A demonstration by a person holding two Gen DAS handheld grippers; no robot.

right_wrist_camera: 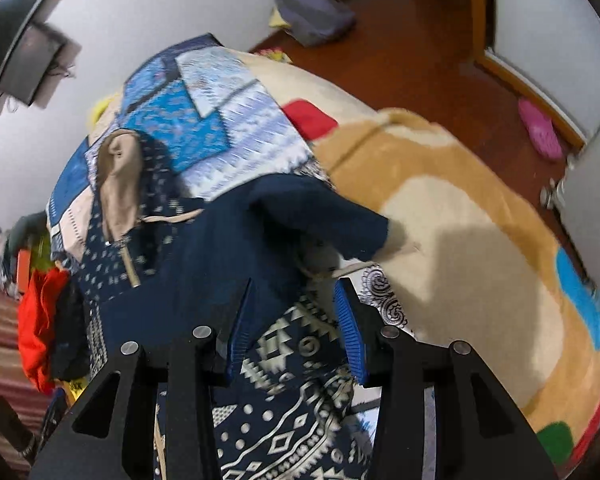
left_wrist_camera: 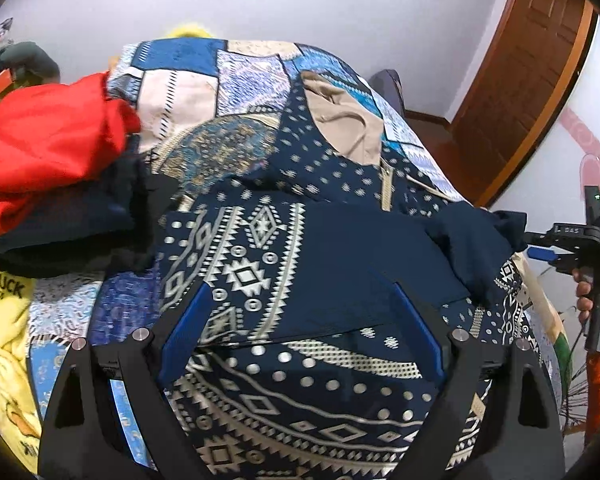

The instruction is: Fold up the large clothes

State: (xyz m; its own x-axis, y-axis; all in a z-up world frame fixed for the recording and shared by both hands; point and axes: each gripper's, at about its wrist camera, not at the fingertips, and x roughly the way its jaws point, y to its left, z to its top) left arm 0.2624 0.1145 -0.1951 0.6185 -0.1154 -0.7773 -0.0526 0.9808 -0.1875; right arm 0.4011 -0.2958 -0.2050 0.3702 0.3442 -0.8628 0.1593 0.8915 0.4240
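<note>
The navy patterned hooded garment (left_wrist_camera: 300, 264) lies spread on the bed, filling the centre and lower half of the left wrist view. Its tan-lined hood (left_wrist_camera: 346, 120) points toward the top of the frame, and a zip runs down from it. A plain navy sleeve (left_wrist_camera: 472, 248) lies across the body at centre right, apparently brought inward so that the garment narrows for folding; the fold looks partly done, with the sleeve end rumpled and hanging past the right edge of the body.

The left gripper (left_wrist_camera: 300, 320) hovers low over the garment's lower body with its blue pads spread wide and nothing between them. I judge it is placed there to press or take the cloth near the hem.

In the right wrist view, the right gripper (right_wrist_camera: 294, 328) is also spread, with patterned cloth showing between and beneath its pads; whether the pads touch it I cannot tell. The sleeve (right_wrist_camera: 320, 216) lies just ahead of it, toward the centre of the frame, which suggests it is set to smooth or move that sleeve next.

Beneath the garment is a blue patchwork bedspread (left_wrist_camera: 188, 80), a flat surface for folding. A red garment (left_wrist_camera: 48, 144) and a dark one sit heaped at the left edge, and a yellow printed cloth (left_wrist_camera: 4, 320) lies at the lower left, likely other laundry. A tan and cream blanket (right_wrist_camera: 460, 220) covers the right of the right wrist view, above it a wooden floor (right_wrist_camera: 420, 40).
</note>
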